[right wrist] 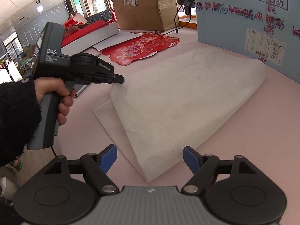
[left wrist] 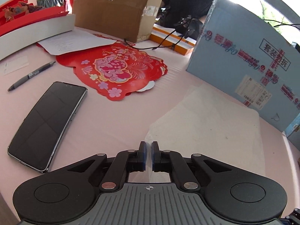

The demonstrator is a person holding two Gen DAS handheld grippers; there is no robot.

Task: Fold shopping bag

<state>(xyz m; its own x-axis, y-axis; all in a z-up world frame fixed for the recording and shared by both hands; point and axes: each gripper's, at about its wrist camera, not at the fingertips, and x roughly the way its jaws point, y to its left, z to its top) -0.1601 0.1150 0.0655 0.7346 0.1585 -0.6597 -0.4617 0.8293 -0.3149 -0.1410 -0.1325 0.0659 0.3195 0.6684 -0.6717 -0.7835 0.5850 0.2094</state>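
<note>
On my far left a phone point(left wrist: 46, 125) lies flat on the pink tabletop point(left wrist: 112, 116), with a pen point(left wrist: 31, 76) beyond it and a red paper cutout point(left wrist: 116, 71) further in. All of them sit well apart from the cloth, so I judge they leave me room to work.

My left gripper point(left wrist: 148, 152) has its jaws drawn nearly together, only a thin slit between the blue pads. They sit right at a corner of the white shopping bag point(right wrist: 180, 97), and from the right wrist view the tip meets that raised corner. It looks like a pinch on a thin layer, but I cannot tell for sure that fabric is caught between the pads. My hand point(right wrist: 54, 93) grips the handle from below, which keeps the tip low and level with the cloth.

The bag lies on the tabletop in the middle, one layer doubled over another: a lower sheet peeks out along the left edge, and the far right side bulges in a rounded fold. So a fold already shows, though I cannot judge how many more it wants.

My right gripper point(right wrist: 150, 159) hovers with jaws spread wide, holding nothing, straddling the bag's nearest corner. On the right stands a blue carton point(right wrist: 247, 18), just beside the bag's far edge, walling that side.
</note>
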